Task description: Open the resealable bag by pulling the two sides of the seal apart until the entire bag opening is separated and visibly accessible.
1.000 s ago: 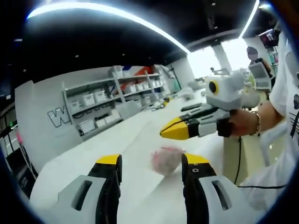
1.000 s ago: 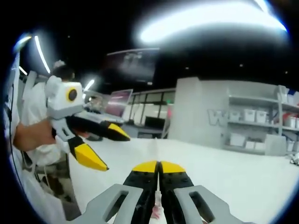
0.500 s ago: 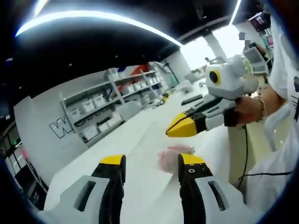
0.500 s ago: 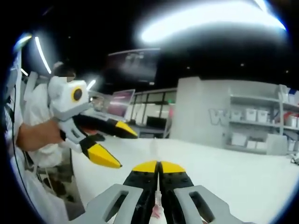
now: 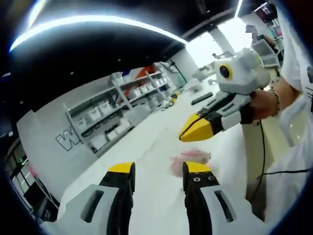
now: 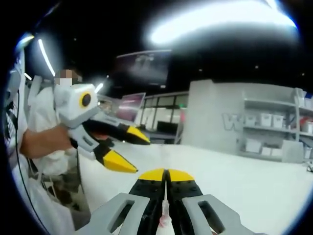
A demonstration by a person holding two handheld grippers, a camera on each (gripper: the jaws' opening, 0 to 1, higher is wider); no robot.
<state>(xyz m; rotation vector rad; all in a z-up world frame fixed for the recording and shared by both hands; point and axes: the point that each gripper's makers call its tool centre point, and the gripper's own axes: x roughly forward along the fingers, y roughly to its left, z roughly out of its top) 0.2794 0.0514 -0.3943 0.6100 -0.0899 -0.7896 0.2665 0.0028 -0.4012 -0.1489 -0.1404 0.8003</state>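
Since the earlier frame the left claw [image 5: 157, 171] has been brought nearer the bag [image 5: 190, 158], jaws spread, grasping nothing. Pink contents are seen inside. The bag's edge is pinched by the clenched right claw [image 6: 167, 175] above the table [image 6: 244, 181].

the only lettering that could be read was a large outlined "w" on the grey wall [image 5: 44, 132], just beside the storage shelves [image 5: 117, 105] in the left gripper view. the same wall [image 6: 215, 112] carried it in the right gripper view, where the "w" stood at the start of a longer word that ran behind the shelves [image 6: 266, 132] and was too faint to make out. a lit screen [image 6: 128, 106] further back was too blurred to read.
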